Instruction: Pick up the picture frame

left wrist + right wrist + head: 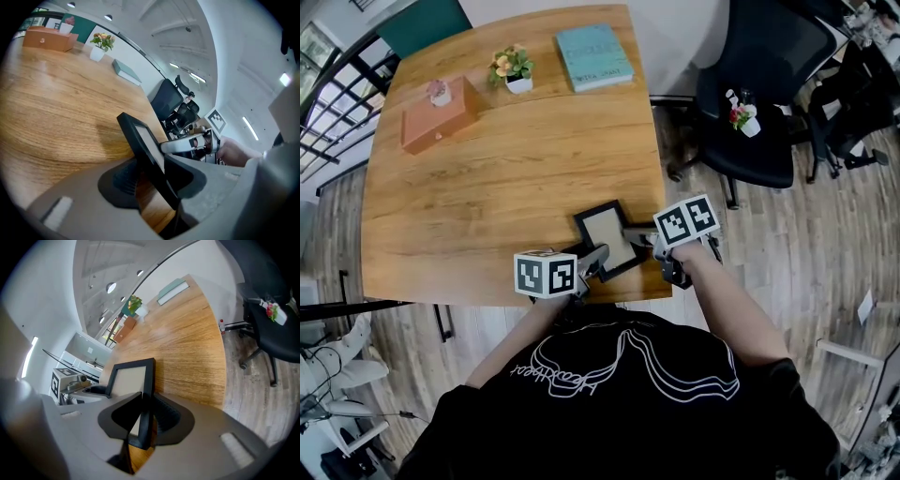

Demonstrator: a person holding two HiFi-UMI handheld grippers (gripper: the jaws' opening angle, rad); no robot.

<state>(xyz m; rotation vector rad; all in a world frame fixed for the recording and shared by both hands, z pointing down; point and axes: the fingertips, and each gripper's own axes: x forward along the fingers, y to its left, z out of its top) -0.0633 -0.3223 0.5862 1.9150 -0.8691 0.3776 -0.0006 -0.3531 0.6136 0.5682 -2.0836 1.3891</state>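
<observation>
Both the left gripper (598,259) and right gripper (639,237) pinch the picture frame (607,238) between their jaws (white pot (519,85) holds flowers (510,63))

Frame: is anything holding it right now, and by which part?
Both grippers hold the frame: the left gripper is shut on the black border at its left edge, the right gripper on the border at the opposite edge.

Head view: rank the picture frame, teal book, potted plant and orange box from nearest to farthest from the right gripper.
1. picture frame: between the jaws of the right gripper, at the near edge of the table.
2. teal book: far edge, roughly straight ahead.
3. potted plant: far edge, further left.
4. orange box: far left corner.
</observation>
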